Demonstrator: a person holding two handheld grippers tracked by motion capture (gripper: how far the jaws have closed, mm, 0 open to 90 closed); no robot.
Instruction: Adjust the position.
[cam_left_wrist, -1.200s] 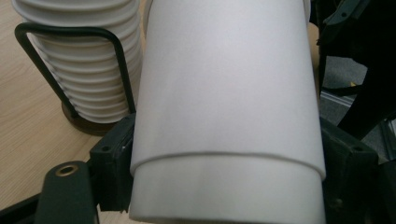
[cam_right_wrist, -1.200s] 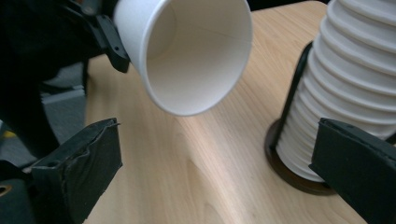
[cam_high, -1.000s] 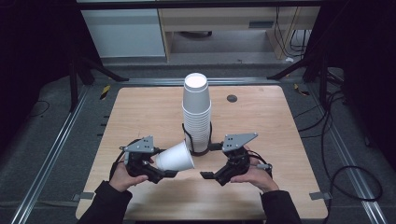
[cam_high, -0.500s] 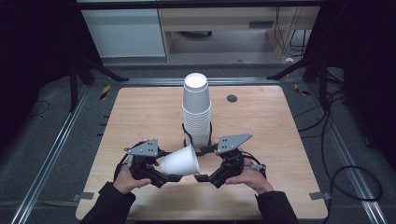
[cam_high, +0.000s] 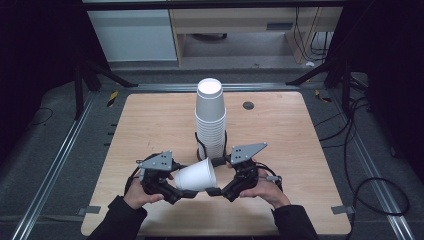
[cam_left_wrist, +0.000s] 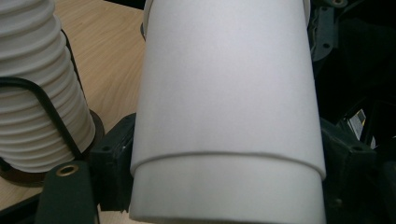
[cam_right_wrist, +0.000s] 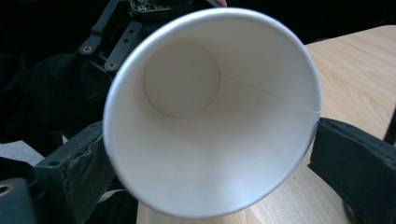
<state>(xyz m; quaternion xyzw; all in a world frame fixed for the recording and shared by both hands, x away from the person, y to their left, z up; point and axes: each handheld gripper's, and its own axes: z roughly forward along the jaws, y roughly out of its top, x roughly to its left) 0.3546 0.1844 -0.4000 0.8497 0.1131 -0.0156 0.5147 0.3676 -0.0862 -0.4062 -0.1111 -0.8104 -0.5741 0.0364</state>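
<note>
The left gripper (cam_high: 176, 191), just before the cup stack (cam_high: 210, 120), pinches the narrow base end of a white paper cup (cam_high: 196, 175) lying sideways above the table (cam_high: 150, 120). In the left gripper view a seam rings the cup (cam_left_wrist: 224, 93) near its base, so there may be two cups nested together.

The right gripper (cam_high: 220, 190), also just before the stack, has its jaws either side of the cup's mouth; whether they press the rim I cannot tell. To do this well, I judge the right jaws should close gently on the rim without crushing it, then pull straight along the cup's axis while the left holds firm.

The right gripper view looks into the cup's empty inside (cam_right_wrist: 182, 79), hidden from above.
</note>
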